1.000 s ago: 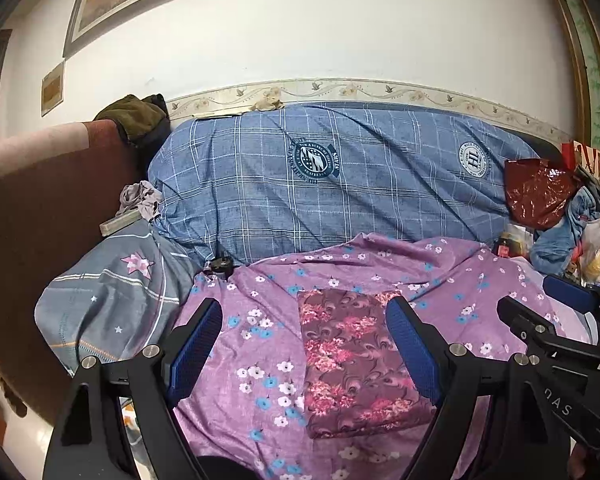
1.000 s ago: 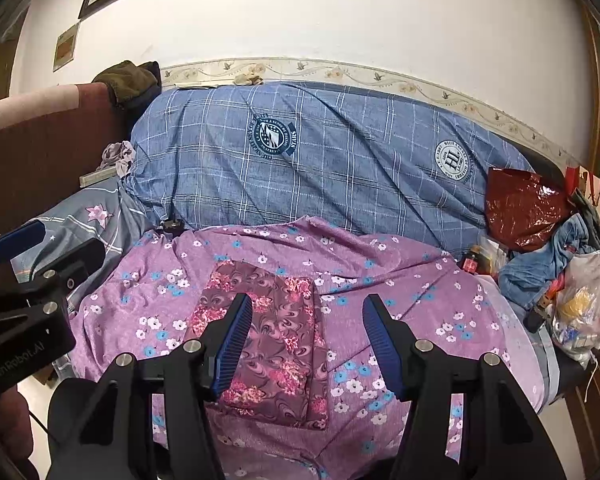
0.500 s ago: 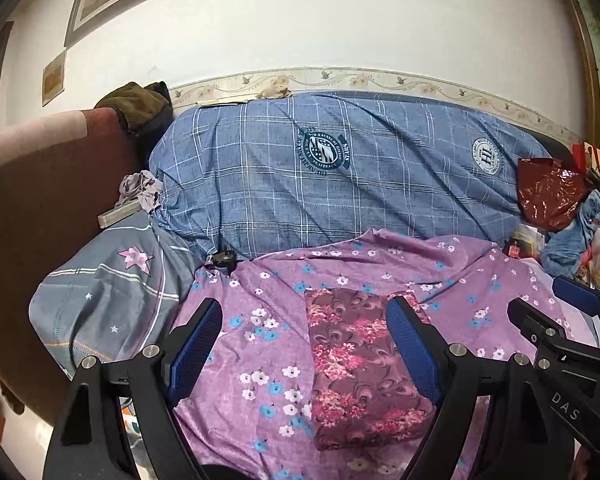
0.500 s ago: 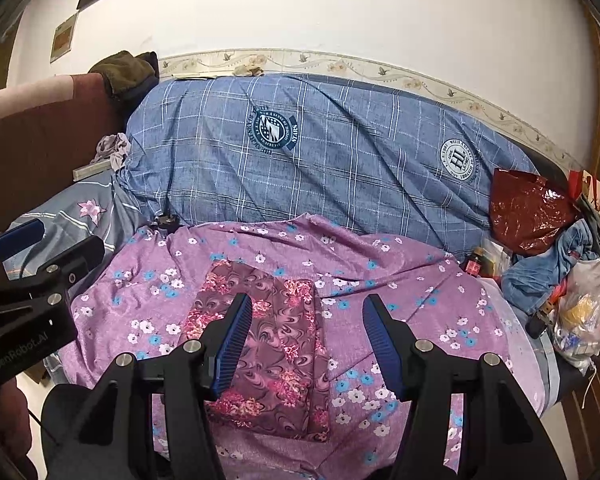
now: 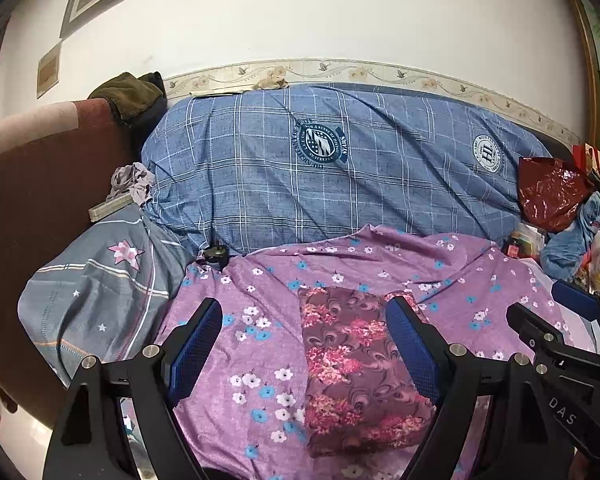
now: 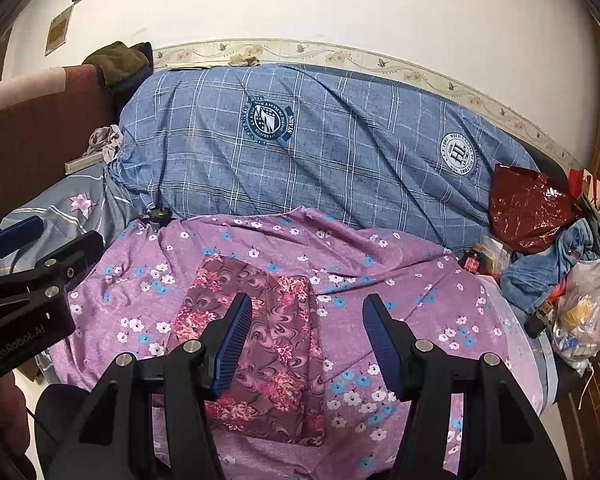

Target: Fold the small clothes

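A folded maroon floral garment [image 5: 360,372] lies flat in a neat rectangle on a purple sheet printed with white and blue flowers [image 5: 260,360], near the front edge of the bed. Both hand-held grippers hover above it, touching nothing. The left gripper [image 5: 304,344] has its blue-padded jaws spread wide, empty, with the garment's left half showing through the gap and its right pad overlapping the cloth's right edge in the view. The right gripper [image 6: 306,340] is released as well, its jaws parted less widely and holding nothing; seen from its own camera the garment [image 6: 272,352] sits below and mostly behind the left finger.

Behind the purple sheet a long bulky roll in blue checked fabric with round crests [image 5: 340,168] runs the width of the bed against a white wall with a floral border strip. To the left sits a grey pillow with a pink star [image 5: 100,284], and beyond it a dark red headboard [image 5: 32,184] with an olive-green cloth [image 5: 128,92] draped over its top. At the right end are a crumpled red plastic bag [image 6: 528,208], a heap of blue denim [image 6: 552,268] and a clear plastic bag of goods [image 6: 584,312]. Framed pictures hang high on the wall.
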The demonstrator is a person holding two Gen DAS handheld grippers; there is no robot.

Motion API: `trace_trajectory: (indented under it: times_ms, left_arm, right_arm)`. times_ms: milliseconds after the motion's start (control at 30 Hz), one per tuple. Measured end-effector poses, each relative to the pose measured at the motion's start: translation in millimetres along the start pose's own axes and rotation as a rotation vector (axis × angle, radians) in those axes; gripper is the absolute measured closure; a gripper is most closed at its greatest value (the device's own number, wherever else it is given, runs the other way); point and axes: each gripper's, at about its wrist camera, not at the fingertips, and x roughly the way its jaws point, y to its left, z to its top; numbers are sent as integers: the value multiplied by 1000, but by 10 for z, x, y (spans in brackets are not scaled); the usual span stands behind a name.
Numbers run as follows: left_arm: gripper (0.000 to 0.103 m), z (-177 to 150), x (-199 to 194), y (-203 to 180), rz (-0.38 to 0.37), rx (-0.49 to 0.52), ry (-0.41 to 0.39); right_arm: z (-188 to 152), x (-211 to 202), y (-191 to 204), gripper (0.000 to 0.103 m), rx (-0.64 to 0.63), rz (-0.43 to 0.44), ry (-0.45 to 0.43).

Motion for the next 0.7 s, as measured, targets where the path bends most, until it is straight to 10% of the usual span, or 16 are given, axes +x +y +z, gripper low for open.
trace_trajectory:
  times_ms: [700]
  left_arm:
    - [19,-31,11,29,-9,-25,-5]
  right_arm:
    - [23,51,130,44,-29,0,12]
